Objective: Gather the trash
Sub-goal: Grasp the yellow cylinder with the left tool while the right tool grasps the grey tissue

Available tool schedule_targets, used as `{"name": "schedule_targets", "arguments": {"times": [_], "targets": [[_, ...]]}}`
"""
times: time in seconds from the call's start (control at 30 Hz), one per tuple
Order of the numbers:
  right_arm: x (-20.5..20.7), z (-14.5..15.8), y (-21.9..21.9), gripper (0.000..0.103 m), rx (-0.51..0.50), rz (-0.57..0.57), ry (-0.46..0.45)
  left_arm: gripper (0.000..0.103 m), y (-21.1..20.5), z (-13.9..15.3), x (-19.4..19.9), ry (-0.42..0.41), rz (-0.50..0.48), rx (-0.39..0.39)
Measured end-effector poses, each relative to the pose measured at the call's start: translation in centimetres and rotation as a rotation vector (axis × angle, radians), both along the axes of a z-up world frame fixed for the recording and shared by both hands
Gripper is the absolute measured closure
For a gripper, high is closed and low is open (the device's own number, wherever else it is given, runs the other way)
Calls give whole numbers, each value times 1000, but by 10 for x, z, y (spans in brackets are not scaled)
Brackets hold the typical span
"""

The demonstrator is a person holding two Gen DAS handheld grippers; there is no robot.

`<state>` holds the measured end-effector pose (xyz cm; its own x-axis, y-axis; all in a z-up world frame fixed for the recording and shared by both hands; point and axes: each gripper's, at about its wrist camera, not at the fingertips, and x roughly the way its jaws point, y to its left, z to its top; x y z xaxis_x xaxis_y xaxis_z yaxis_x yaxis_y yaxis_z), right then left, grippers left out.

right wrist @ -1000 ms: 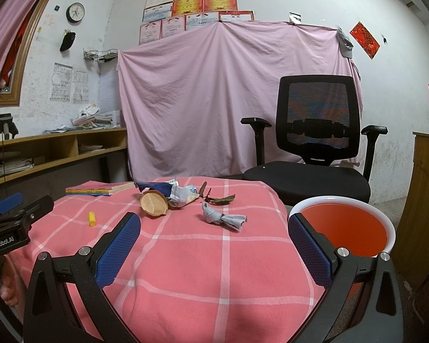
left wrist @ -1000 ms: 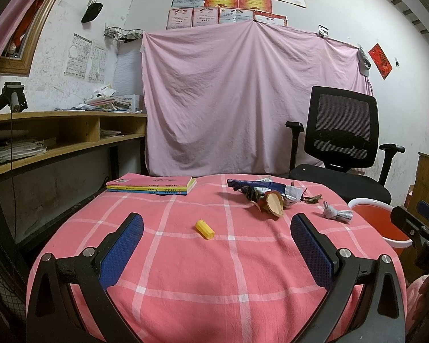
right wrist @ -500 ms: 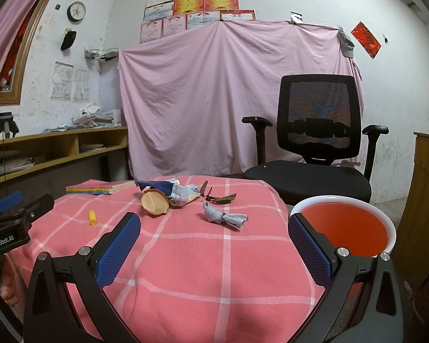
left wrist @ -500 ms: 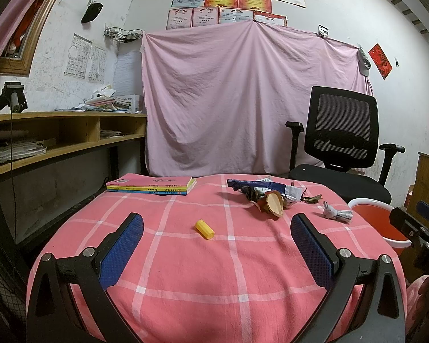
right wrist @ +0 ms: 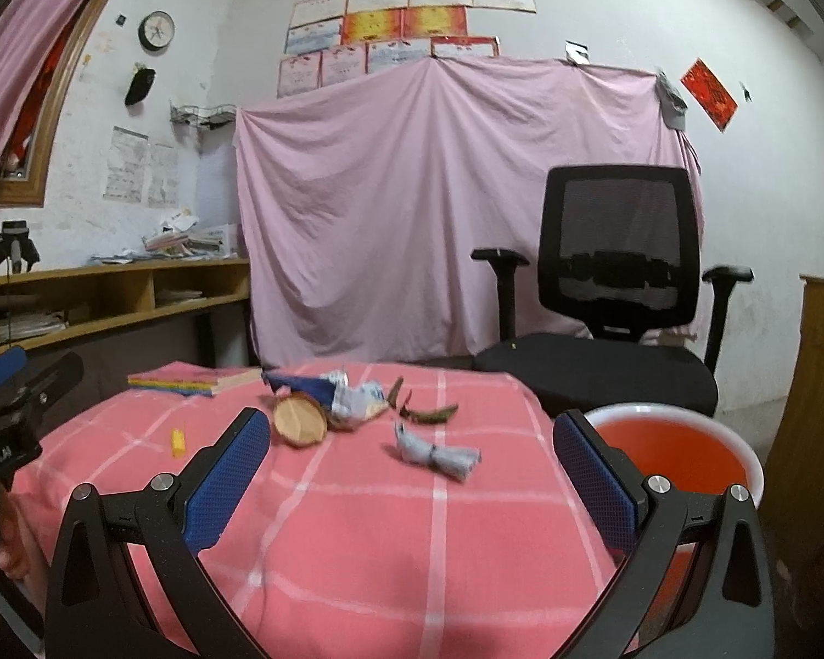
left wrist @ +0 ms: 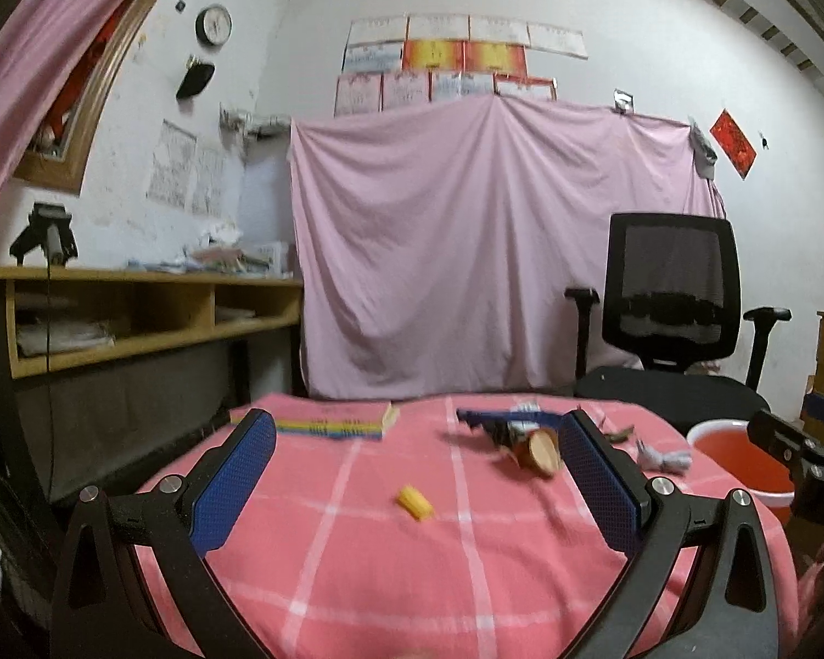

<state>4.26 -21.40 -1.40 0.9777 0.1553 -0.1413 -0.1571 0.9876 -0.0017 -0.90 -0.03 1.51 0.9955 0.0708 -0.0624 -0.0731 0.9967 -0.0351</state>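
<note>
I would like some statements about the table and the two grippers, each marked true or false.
1. Both grippers are open and hold nothing. True: left gripper, right gripper.
2. The bucket stands on the table. False: it stands beside the table, at its right edge.
3. The yellow piece lies apart from the other trash. True.
4. The books lie in the bucket. False: they lie on the table's far left.
5. The crumpled paper is between the right gripper's fingers. False: it lies on the cloth ahead.
</note>
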Motion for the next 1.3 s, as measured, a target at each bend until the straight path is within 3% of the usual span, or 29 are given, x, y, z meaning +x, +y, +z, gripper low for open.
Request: {"name": "schedule_targets", "arguments": {"times": [0.27, 0.37, 0.5, 0.73, 0.83, 0.97, 1.07, 1.17, 1.3], "targets": [[31, 26, -2, 0, -21, 10, -62, 2, 11, 4, 26, -78, 65, -7], [48, 27, 3, 0, -53, 31, -47, 2, 15, 4, 38, -65, 77, -23], [88, 18, 14, 0, -132, 12, 100, 2, 17, -4, 62, 27, 141, -7], [126, -6, 8, 0, -87, 17, 296, 2, 22, -34, 104, 242, 115, -70], [141, -16, 4, 0, -68, 22, 386, 2, 23, -41, 113, 296, 103, -113], [156, -30, 0, 7, -48, 34, 502, 2, 24, -47, 126, 366, 79, -166], [164, -40, -3, 24, -29, 45, 574, 3, 25, -49, 132, 413, 61, -195], [170, -46, -9, 27, 15, 59, 615, 4, 28, -53, 138, 457, 40, -239], [167, -45, -11, 32, 33, 80, 615, 22, 34, -56, 145, 498, 20, -305]]}}
